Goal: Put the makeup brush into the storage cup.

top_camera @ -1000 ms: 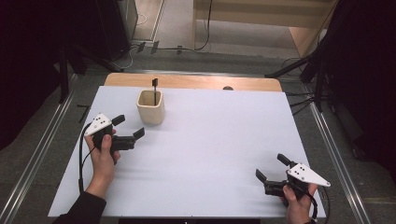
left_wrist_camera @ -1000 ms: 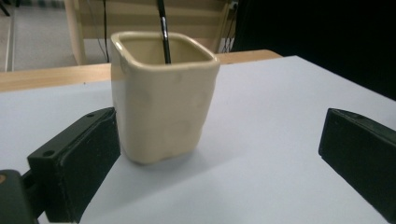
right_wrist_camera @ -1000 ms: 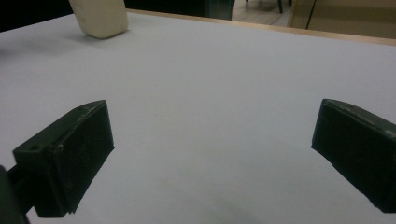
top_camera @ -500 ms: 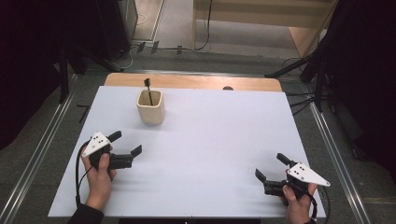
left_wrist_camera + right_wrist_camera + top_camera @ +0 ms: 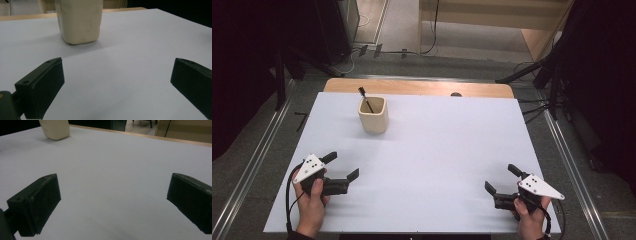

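We see a cream, square-sided ceramic cup (image 5: pixel 373 114) standing upright on the far left part of the white table top (image 5: pixel 442 150), well apart from both grippers. A thin black stick with a dark tip (image 5: pixel 365 99) leans inside it, its upper end tilted toward the cup's far left corner. In the left gripper view the cup (image 5: pixel 78 21) stands ahead, beyond the jaws.

Our left gripper (image 5: pixel 340 169) rests near the table's near left corner, jaws spread wide and empty. Our right gripper (image 5: pixel 503 180) sits near the near right corner, likewise released, nothing between its jaws.

The white surface lies over a wooden table edge (image 5: pixel 412 87) showing along the far side. Around it we see grey floor, metal rails (image 5: pixel 252 165) and dark curtains (image 5: pixel 242 60).
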Action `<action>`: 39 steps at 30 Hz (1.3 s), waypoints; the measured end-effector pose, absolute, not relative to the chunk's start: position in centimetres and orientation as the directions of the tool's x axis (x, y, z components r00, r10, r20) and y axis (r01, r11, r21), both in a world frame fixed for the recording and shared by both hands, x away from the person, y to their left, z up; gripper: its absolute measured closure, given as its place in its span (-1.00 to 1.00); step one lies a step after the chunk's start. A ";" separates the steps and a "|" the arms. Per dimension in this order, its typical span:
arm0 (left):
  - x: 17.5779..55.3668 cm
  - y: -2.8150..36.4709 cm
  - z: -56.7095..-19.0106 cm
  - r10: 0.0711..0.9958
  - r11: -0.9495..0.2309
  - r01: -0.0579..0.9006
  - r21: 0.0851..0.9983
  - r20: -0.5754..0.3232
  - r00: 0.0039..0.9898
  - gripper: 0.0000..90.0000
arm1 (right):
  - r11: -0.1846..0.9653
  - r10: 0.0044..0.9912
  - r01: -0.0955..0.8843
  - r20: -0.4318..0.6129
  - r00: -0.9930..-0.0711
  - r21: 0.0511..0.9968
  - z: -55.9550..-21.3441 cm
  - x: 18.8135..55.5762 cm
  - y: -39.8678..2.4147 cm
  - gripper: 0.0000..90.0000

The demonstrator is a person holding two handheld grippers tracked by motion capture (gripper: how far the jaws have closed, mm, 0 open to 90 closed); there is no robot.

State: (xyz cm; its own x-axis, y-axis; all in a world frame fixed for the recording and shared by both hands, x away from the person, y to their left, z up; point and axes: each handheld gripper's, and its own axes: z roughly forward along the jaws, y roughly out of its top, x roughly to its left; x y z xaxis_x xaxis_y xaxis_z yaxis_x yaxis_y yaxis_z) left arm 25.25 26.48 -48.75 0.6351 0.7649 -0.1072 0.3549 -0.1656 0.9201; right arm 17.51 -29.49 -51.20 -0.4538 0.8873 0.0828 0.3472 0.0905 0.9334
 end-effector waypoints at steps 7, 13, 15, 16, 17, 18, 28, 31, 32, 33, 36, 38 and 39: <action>24.2 27.3 -48.9 0.767 -0.163 0.371 0.914 -0.119 0.631 -1.00 | 0.090 0.887 0.348 0.083 -0.454 0.933 -51.2 17.5 -29.5 -1.00; 23.6 27.7 -49.0 0.768 -0.159 0.374 0.914 -0.123 0.628 -1.00 | 0.090 0.887 0.348 0.084 -0.455 0.933 -51.3 17.5 -29.4 -1.00; 23.4 27.8 -49.1 0.768 -0.155 0.378 0.913 -0.130 0.627 -1.00 | 0.088 0.886 0.347 0.086 -0.456 0.934 -51.3 17.5 -29.4 -1.00; 23.3 27.9 -49.1 0.767 -0.157 0.378 0.913 -0.128 0.628 -1.00 | 0.088 0.886 0.347 0.086 -0.455 0.934 -51.3 17.5 -29.4 -1.00; 23.1 28.0 -49.1 0.766 -0.156 0.378 0.913 -0.130 0.629 -1.00 | 0.086 0.886 0.348 0.088 -0.455 0.934 -51.3 17.5 -29.4 -1.00; 23.1 28.0 -49.1 0.766 -0.156 0.378 0.913 -0.130 0.629 -1.00 | 0.086 0.886 0.348 0.088 -0.455 0.934 -51.3 17.5 -29.4 -1.00; 22.0 29.2 -49.0 0.775 -0.121 0.371 0.921 -0.146 0.614 -1.00 | 0.062 0.887 0.349 0.109 -0.450 0.935 -51.2 17.2 -29.5 -1.00; 21.4 29.8 -48.6 0.785 -0.106 0.372 0.922 -0.152 0.601 -1.00 | 0.060 0.888 0.354 0.111 -0.446 0.933 -51.1 17.1 -29.5 -1.00; 21.4 29.8 -48.6 0.785 -0.106 0.372 0.922 -0.152 0.601 -1.00 | 0.060 0.888 0.354 0.111 -0.446 0.933 -51.1 17.1 -29.5 -1.00; 21.3 30.0 -48.6 0.790 -0.093 0.380 0.920 -0.164 0.590 -1.00 | 0.060 0.889 0.353 0.111 -0.445 0.934 -51.1 17.1 -29.5 -1.00; 21.0 30.4 -48.5 0.792 -0.089 0.382 0.920 -0.167 0.587 -1.00 | 0.063 0.890 0.349 0.106 -0.443 0.935 -51.1 17.0 -29.5 -1.00; 20.9 30.4 -48.5 0.796 -0.099 0.380 0.920 -0.155 0.585 -1.00 | 0.052 0.890 0.351 0.115 -0.440 0.935 -51.0 17.0 -29.5 -1.00; 20.9 30.4 -48.5 0.798 -0.103 0.379 0.920 -0.151 0.584 -1.00 | 0.050 0.890 0.351 0.117 -0.440 0.935 -51.0 17.0 -29.5 -1.00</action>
